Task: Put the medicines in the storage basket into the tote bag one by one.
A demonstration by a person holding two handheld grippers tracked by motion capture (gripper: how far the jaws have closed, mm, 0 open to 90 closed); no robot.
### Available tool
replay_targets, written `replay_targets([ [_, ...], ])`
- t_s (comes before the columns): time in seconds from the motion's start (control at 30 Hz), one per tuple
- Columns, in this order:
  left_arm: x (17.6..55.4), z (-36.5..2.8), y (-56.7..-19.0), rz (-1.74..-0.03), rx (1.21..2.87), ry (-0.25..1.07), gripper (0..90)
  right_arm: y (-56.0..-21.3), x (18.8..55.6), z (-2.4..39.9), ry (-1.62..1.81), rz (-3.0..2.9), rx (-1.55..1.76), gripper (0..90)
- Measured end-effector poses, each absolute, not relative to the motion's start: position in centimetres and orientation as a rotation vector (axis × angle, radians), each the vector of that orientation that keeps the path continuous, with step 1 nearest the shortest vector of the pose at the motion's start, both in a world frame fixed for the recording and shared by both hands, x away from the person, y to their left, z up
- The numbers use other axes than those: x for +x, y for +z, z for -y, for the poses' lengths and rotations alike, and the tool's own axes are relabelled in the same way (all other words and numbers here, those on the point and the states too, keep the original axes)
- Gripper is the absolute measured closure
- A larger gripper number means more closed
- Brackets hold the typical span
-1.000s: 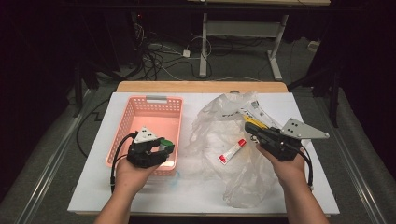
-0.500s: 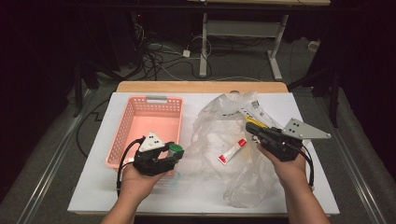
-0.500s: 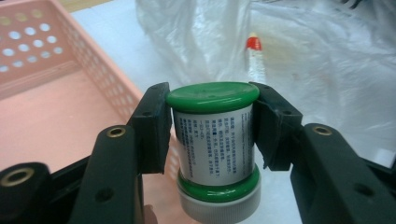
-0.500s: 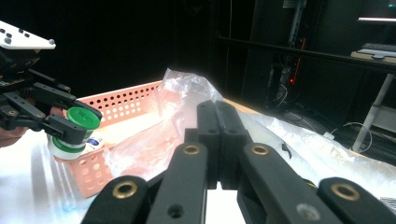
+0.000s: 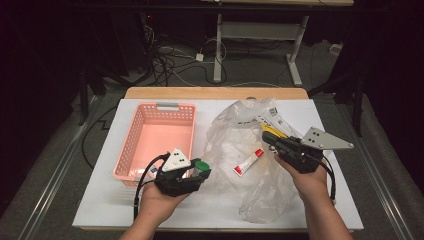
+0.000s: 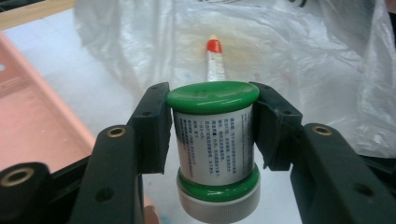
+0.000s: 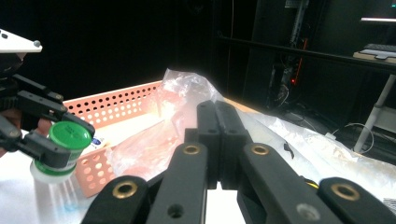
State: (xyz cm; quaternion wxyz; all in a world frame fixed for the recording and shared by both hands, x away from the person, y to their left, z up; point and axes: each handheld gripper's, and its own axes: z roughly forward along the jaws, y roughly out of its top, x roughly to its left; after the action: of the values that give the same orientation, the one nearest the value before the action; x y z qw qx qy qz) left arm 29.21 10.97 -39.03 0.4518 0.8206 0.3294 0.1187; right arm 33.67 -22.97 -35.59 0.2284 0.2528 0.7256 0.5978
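The left gripper [image 6: 211,130] is clamped on a green-capped jar [image 6: 215,140], just in front of the pink basket's [image 5: 131,150] near right corner — carry it level and squeezed so it cannot slip. Past the jar, right of the basket, the right gripper [image 7: 219,135] has its jaws pressed together, pinching the clear plastic bag [image 5: 235,135] — hold the bag steady, with the tube [image 5: 248,163] inside.

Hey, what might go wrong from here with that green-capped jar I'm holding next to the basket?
1. The left gripper grips the round jar by its curved sides; it might twist or slip out.
2. The right gripper pinches the thin plastic bag; pulling could tear it or drag the tube along.
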Motion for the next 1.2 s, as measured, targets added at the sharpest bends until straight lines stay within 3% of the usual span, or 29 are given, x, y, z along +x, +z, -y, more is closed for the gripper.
replay_targets([
  [0.53,30.1,-5.4,-40.0,-0.734,2.078,0.252,50.3,-35.6,33.6,22.8,1.647,-2.004,0.695,90.0],
  [1.2,35.6,1.2,-42.8,-0.793,2.098,0.264,50.3,-35.6,33.6,22.8,1.655,-2.006,0.693,90.0],
])
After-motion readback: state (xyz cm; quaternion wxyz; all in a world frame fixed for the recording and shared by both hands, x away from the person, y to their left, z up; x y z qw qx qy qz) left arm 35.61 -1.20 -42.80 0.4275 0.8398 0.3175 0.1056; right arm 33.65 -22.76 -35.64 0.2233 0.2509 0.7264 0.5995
